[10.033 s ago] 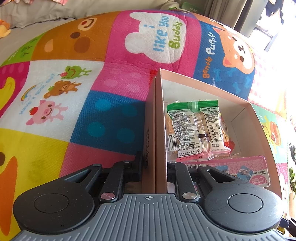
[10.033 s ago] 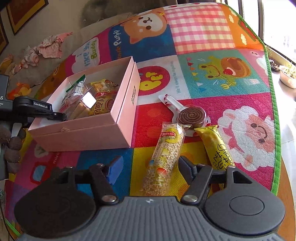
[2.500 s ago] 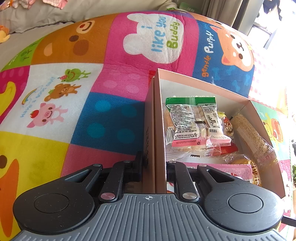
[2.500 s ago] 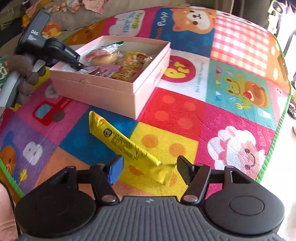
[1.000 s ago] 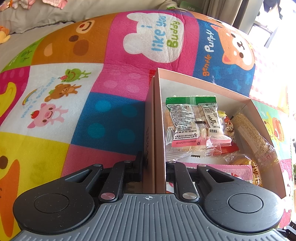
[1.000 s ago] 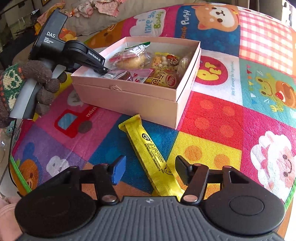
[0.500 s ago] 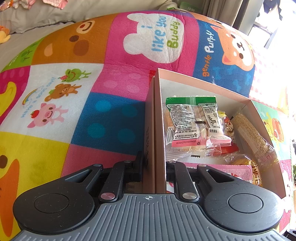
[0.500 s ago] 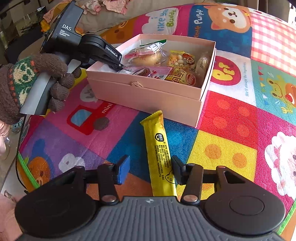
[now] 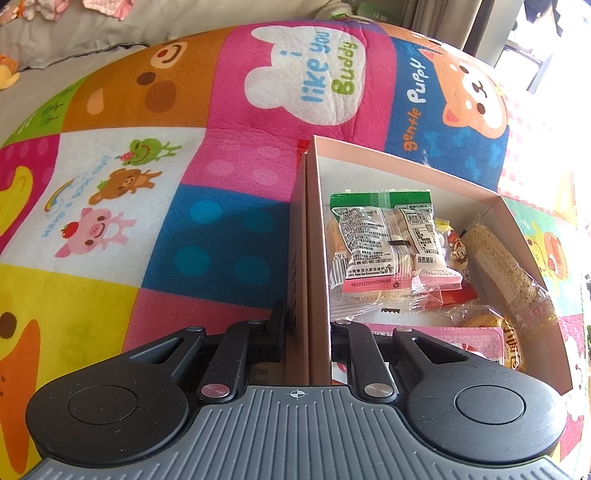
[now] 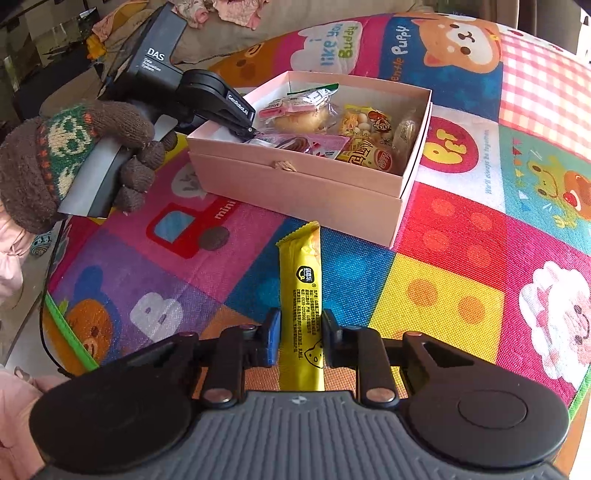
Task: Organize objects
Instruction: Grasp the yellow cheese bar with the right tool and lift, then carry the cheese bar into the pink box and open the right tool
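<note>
A pink open box (image 10: 295,184) holds several snack packets, among them a green-topped packet (image 9: 384,240) and a long grain bar (image 9: 506,273). My left gripper (image 9: 308,332) is shut on the box's near wall (image 9: 314,258); it also shows in the right wrist view (image 10: 247,131), held by a gloved hand. My right gripper (image 10: 300,332) is shut on a long yellow snack bar (image 10: 301,291), which points toward the box's front side, a little short of it.
A colourful cartoon play mat (image 10: 461,295) covers the surface. Its green edge (image 10: 70,332) drops off at the left and lower right. A grey cushion with pink cloth (image 9: 74,29) lies beyond the mat.
My right gripper has closed on the yellow bar and turned it to point straight at the box. My left gripper keeps its hold on the box wall.
</note>
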Demonstrator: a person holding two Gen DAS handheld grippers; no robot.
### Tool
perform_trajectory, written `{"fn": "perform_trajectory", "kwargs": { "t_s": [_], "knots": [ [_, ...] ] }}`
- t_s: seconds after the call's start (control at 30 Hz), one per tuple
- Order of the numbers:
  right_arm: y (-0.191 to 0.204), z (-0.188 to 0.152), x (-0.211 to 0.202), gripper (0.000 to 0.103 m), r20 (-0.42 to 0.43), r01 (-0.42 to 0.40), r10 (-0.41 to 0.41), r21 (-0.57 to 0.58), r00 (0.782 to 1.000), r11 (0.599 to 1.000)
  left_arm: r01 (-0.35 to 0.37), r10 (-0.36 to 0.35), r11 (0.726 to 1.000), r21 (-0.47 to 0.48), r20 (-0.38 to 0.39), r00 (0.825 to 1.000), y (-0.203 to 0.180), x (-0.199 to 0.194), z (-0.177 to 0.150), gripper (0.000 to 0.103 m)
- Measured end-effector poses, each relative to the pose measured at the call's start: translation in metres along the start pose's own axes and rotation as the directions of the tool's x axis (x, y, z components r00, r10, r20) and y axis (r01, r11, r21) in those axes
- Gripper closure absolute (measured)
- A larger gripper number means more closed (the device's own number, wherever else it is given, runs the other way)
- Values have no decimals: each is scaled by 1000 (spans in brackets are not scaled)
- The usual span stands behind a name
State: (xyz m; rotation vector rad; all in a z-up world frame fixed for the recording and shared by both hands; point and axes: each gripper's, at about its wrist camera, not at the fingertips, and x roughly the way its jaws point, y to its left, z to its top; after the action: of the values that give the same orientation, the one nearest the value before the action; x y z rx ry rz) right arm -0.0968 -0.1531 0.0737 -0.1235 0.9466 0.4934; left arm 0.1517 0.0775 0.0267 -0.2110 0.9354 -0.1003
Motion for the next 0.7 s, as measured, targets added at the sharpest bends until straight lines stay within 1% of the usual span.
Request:
{"fn": "perform_trajectory", "kwargs": {
  "t_s": [0.13, 0.23, 0.37, 0.47, 0.57, 0.7],
  "knots": [
    [2, 4, -17, 81, 17, -11, 10, 10, 1000, 1000, 2, -2, 1000, -2, 3, 1000, -1, 0, 0, 87],
    [0, 11, -32, 81, 42, -39, 38, 32, 998, 999, 6, -6, 1000, -4, 5, 1000, 0, 0, 0, 87],
    [-3, 30, -50, 81, 113, -65, 58, 55, 992, 996, 6, -6, 1000, -4, 8, 1000, 0, 0, -1, 87],
    [-9, 51, -56, 81, 183, -55, 39, 83, 982, 995, 7, -7, 1000, -4, 12, 1000, 0, 0, -1, 87],
    [-21, 79, -60, 81, 255, -73, 36, 138, 966, 988, 9, -9, 1000, -2, 13, 1000, 0, 0, -2, 87],
    [-42, 120, -49, 81, 299, -112, 33, 253, 954, 961, 5, -5, 1000, 10, 17, 1000, -1, 0, -2, 87]
  ]
}}
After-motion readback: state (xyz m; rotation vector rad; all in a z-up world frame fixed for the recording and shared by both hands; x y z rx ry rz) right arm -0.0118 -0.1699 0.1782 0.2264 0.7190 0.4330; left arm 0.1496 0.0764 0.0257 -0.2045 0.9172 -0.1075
